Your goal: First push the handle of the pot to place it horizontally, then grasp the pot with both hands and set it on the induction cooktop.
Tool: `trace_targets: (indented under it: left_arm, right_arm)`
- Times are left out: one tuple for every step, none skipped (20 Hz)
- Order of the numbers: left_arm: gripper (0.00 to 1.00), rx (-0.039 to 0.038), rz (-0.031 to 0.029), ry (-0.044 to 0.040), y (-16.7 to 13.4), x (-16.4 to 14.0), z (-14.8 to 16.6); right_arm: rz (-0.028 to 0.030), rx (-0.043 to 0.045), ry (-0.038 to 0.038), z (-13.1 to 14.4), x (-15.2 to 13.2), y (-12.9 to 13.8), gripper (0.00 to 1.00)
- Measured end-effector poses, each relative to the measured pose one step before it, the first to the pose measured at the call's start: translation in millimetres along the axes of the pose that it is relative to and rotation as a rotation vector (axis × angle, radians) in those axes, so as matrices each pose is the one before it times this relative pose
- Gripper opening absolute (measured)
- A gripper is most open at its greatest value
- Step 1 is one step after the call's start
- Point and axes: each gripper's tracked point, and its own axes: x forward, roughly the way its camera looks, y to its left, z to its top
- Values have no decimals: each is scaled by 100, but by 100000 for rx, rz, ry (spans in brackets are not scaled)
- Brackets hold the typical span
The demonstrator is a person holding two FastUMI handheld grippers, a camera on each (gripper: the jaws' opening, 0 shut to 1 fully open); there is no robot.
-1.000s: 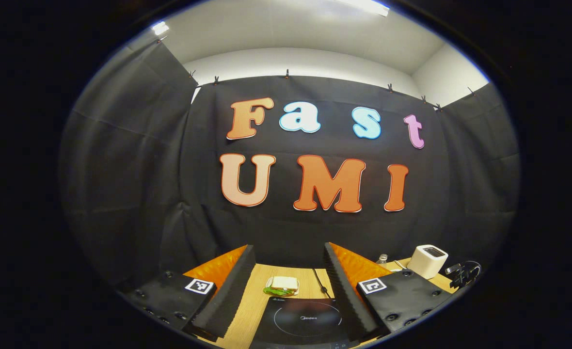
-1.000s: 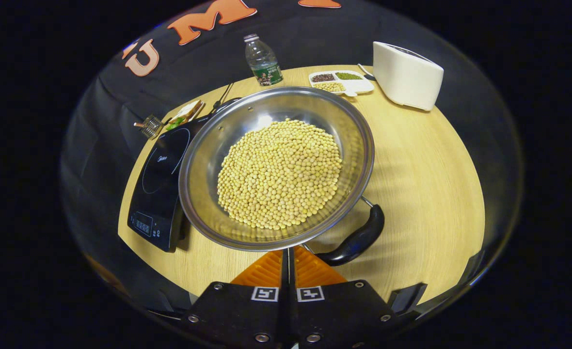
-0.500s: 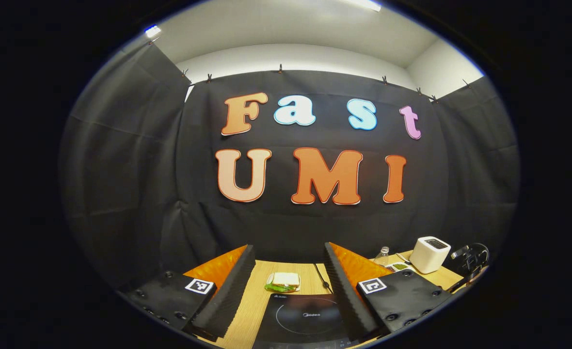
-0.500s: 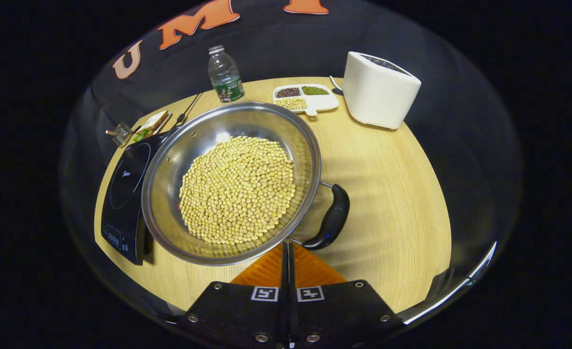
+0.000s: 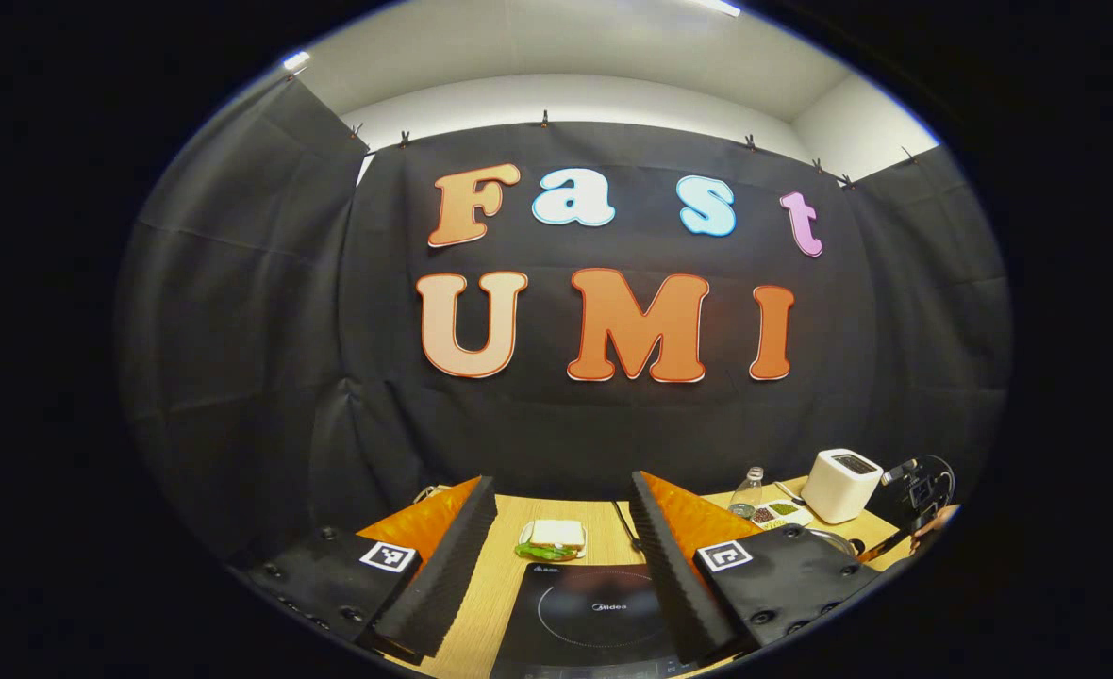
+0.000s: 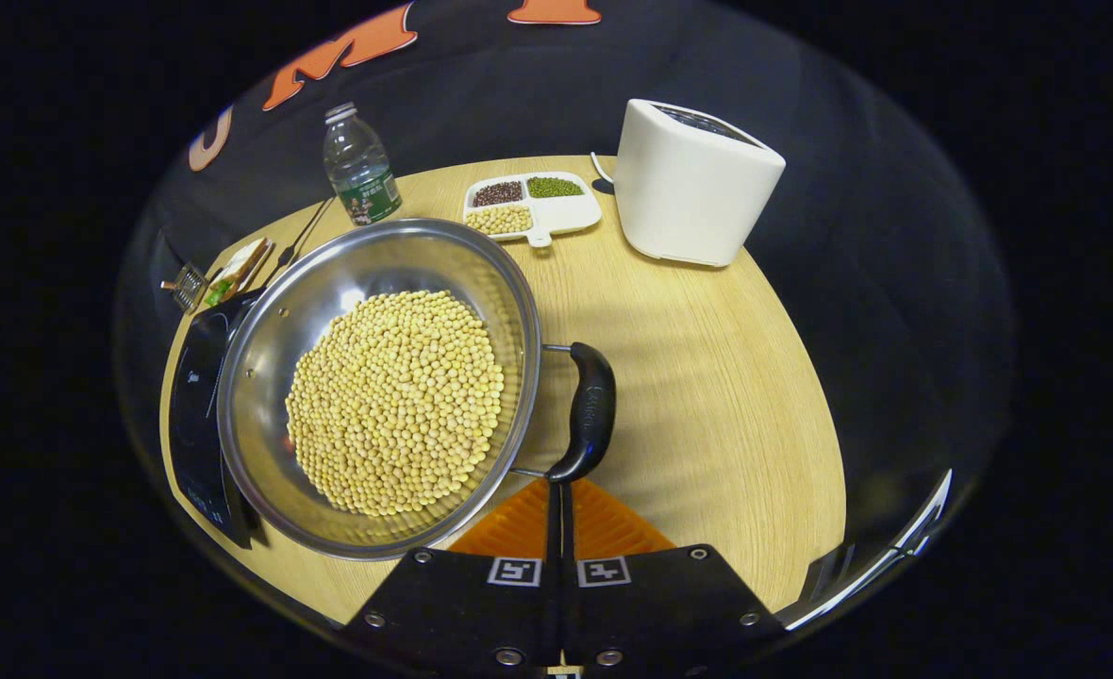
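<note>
Fingers pressed together, right gripper nudges pot handle at lower centre to turn it; left gripper waits spread over cooktop.

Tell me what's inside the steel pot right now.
The pot holds a heap of small pale-yellow beans, with bare steel wall showing around them. The pot's bottom beneath the heap is covered.

A "Midea" logo sits on the induction cooktop between the left gripper fingers (bottle label unreadable).
</note>
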Motion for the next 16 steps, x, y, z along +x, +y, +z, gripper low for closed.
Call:
trace_targets:
  left_arm:
    - [93, -165, -473, 1025, -186, 277, -412]
    - [93, -68, -585, 1145, -348, 321, -463]
    - [93, 117, -688, 1146, -349, 254, -364]
    - [93, 136, -592, 1147, -215, 234, -436]
    - [93, 384, -835, 1464, -409, 345, -486]
    - [93, 415, -876, 1433, -407, 281, -612]
    - [93, 454, -839, 1976, -567, 311, -662]
    - [93, 515, -1231, 1779, -687, 373, -543]
    - [93, 555, -1446, 1870, -973, 492, -583]
    - [93, 344, -1734, 2153, -1155, 456, -751]
    - [93, 73, -1934, 2221, -1148, 543, -779]
    - [93, -72, -2222, 2673, -1063, 732, -862]
    - [93, -219, -2459, 3008, -1185, 693, -918]
    - [93, -299, -2454, 2842, -1368, 664, -963]
    - [93, -224, -2234, 3073, -1306, 809, -949]
    - [94, -62, -2178, 2930, -1179, 909, -868]
  right_arm:
    - [242, 1083, 42, 379, 171, -40, 0]
    - [-45, 982, -44, 293, 162, -131, 0]
    - [-585, 763, -346, 451, 260, -202, 0]
    - [-1529, 439, -325, 403, 357, -421, 0]
    - [-402, 793, -237, 485, 357, -174, 0]
    - [-103, 1832, 343, 325, 359, -15, 0]
    - [-90, 1530, -1, 422, 311, -100, 0]
    - [62, 1002, -287, 411, 351, -199, 0]
    - [-249, 595, -1081, 138, -67, -457, 0]
    - [-463, 320, -1406, 438, -217, -244, 0]
    - [-26, 354, -1937, 505, -187, -231, 0]
    - [1562, 337, -1872, 492, -593, 15, 0]
    - [1715, 214, -1337, 314, -565, 117, 0]
    - [2356, -160, -1663, 347, -692, 372, 0]
    - [2250, -8, -1982, 399, -706, 371, 0]
    - [2498, 19, -1531, 301, -738, 505, 1]
